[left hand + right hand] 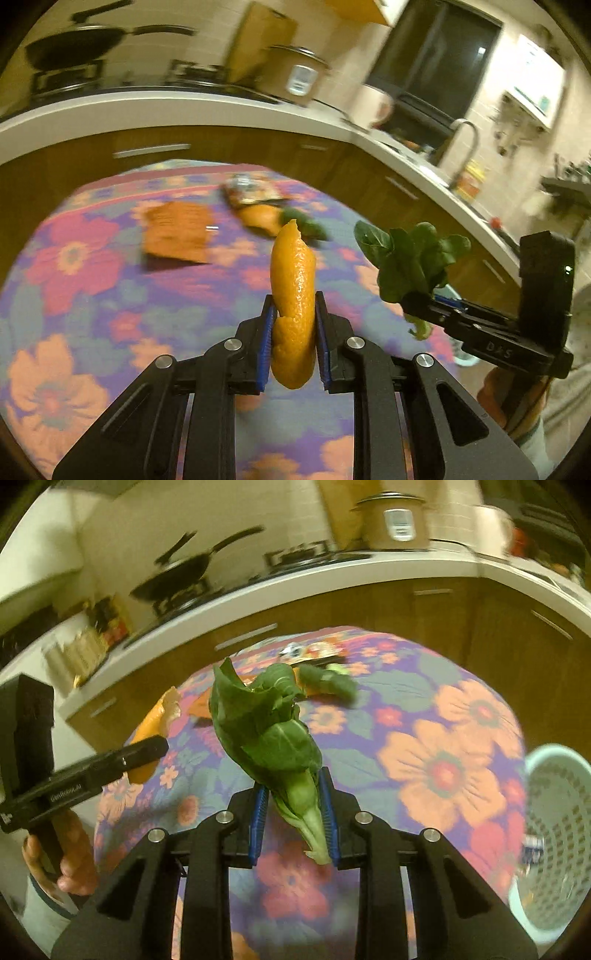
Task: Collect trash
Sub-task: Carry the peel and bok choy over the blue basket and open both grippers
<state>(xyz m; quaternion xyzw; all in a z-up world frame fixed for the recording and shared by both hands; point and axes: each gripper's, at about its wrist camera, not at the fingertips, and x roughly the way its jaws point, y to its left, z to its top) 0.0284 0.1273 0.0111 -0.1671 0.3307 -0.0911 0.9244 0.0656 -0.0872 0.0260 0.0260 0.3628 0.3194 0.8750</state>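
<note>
My left gripper [294, 310] is shut on a long orange peel [293, 295] and holds it above the flowered table. My right gripper [293, 794] is shut on a green leafy vegetable [266, 723], gripping its pale stem; it also shows in the left wrist view [410, 258], held up at the right. The left gripper and its peel [162, 709] show at the left of the right wrist view. More trash lies at the table's far side: an orange wrapper [177, 230], a crumpled snack packet [251, 190], another peel [260, 218] and a green leaf [328, 681].
A pale green perforated basket [554, 834] stands to the right of the table, below its edge. The round table has a flowered cloth [443, 768]. Behind run wooden cabinets and a white counter [184, 107] with a wok, a rice cooker and a sink tap.
</note>
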